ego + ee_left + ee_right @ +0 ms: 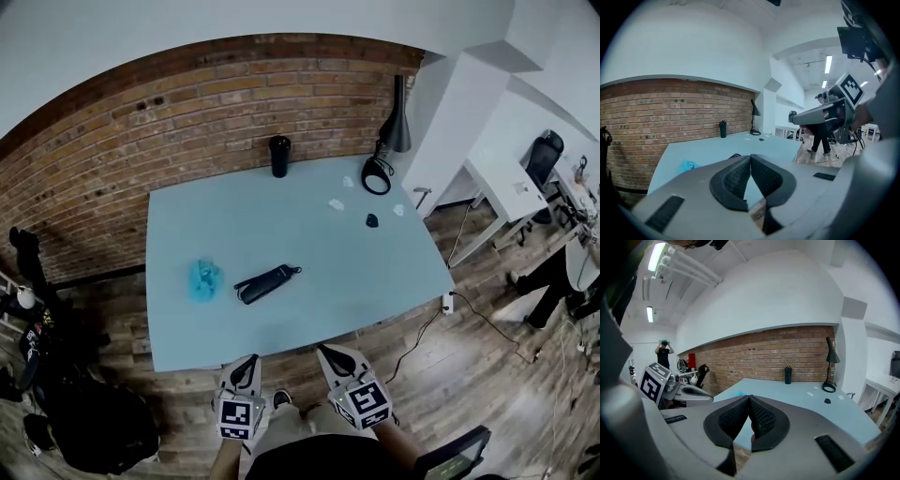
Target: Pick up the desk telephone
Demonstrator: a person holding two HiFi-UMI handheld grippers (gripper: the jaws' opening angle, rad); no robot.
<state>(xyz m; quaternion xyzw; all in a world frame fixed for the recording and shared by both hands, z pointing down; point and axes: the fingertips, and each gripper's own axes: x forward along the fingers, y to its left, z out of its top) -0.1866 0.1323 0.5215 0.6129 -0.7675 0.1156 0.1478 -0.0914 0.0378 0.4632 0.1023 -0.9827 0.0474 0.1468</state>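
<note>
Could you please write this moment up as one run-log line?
phase: pre-grasp | left gripper: shut, empty | right gripper: shut, empty | desk telephone: lying on table, untouched

Head view: I look steeply down on the table [281, 225] from overhead.
Left gripper view: on the left gripper [750, 158], low off the near edge — facing the brick wall [670, 112].
Right gripper view: on the right gripper [749, 399], same heading — sharing that table.

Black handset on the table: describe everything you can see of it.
The black handset is a long, slim, dark bar, plastic by its look, with a thin loop or cord at its upper right end. It lies flat and diagonal on the pale blue table, right of a crumpled blue item. Nothing else touches it.
</note>
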